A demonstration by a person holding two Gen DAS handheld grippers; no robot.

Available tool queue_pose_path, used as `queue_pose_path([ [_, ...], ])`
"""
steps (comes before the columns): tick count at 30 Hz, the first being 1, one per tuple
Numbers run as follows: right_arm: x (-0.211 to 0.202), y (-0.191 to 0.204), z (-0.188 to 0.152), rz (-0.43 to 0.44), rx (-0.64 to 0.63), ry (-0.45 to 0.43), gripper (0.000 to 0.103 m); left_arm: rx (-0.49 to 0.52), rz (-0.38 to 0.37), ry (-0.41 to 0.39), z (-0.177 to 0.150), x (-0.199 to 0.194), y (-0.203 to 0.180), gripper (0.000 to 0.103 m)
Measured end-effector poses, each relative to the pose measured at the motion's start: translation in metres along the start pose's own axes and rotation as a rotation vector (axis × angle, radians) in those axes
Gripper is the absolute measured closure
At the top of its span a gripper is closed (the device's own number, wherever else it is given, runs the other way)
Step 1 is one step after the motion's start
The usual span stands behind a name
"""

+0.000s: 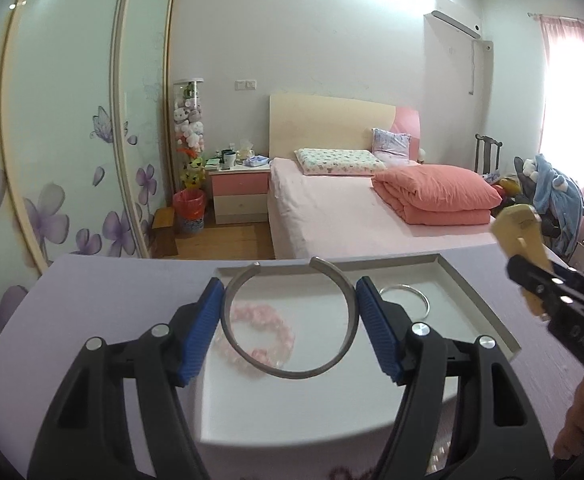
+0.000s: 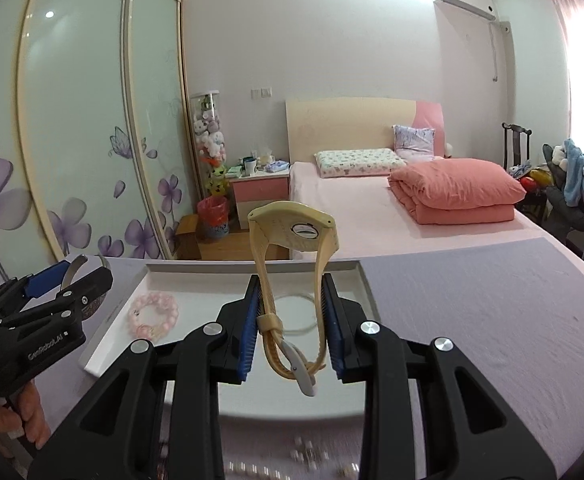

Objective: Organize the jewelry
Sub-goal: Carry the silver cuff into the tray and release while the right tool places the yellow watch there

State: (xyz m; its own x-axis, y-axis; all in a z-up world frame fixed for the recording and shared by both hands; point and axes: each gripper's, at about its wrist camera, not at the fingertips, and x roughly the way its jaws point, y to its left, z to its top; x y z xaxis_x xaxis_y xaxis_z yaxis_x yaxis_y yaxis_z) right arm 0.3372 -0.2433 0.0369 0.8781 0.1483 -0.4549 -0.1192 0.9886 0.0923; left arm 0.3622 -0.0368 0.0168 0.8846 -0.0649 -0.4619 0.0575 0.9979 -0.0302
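Observation:
My left gripper point(image 1: 290, 298) is shut on a silver open cuff bangle point(image 1: 288, 370), its blue pads pressing the cuff's two sides above a white tray point(image 1: 488, 300). In the tray lie a pink bead bracelet point(image 1: 282, 338) and a thin silver ring bangle point(image 1: 420, 292). My right gripper point(image 2: 290, 296) is shut on a cream wristwatch point(image 2: 296, 232), holding both straps with the case back facing me, over the same tray point(image 2: 366, 280). The pink bracelet point(image 2: 154, 314) also shows there, left of the watch. Each gripper appears at the edge of the other's view.
The tray rests on a lilac cloth point(image 2: 492, 320) over a table. Small pale beads point(image 2: 308, 458) lie blurred on the near cloth. Beyond the table stand a pink bed point(image 1: 352, 216), a nightstand point(image 1: 240, 192), and a flowered wardrobe point(image 1: 72, 140). A hand point(image 2: 16, 416) holds the left gripper.

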Motion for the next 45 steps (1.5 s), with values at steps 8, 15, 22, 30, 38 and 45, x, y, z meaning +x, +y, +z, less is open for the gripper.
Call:
queue_pose_path([
  [8,0.040,0.000,-0.001,-0.001,0.036,0.062,0.072,-0.008,0.013,0.021,0.002,0.045,-0.001,0.037],
  [15,0.064,0.003,-0.006,-0.009,0.041,0.129,0.072,-0.012,0.014,0.058,-0.005,0.064,0.000,0.037],
  [22,0.082,0.001,-0.006,-0.025,0.058,0.167,0.070,-0.017,0.008,0.063,-0.005,0.074,0.000,0.037],
  [30,0.092,0.001,-0.011,-0.021,0.052,0.203,0.057,-0.026,0.009,0.102,-0.012,0.085,-0.003,0.036],
  [38,0.086,-0.001,-0.007,-0.019,0.049,0.186,0.056,-0.017,0.015,0.081,-0.010,0.079,-0.002,0.036],
  [45,0.078,0.002,-0.008,-0.011,0.041,0.180,0.056,-0.015,0.027,0.077,-0.011,0.071,0.001,0.036],
])
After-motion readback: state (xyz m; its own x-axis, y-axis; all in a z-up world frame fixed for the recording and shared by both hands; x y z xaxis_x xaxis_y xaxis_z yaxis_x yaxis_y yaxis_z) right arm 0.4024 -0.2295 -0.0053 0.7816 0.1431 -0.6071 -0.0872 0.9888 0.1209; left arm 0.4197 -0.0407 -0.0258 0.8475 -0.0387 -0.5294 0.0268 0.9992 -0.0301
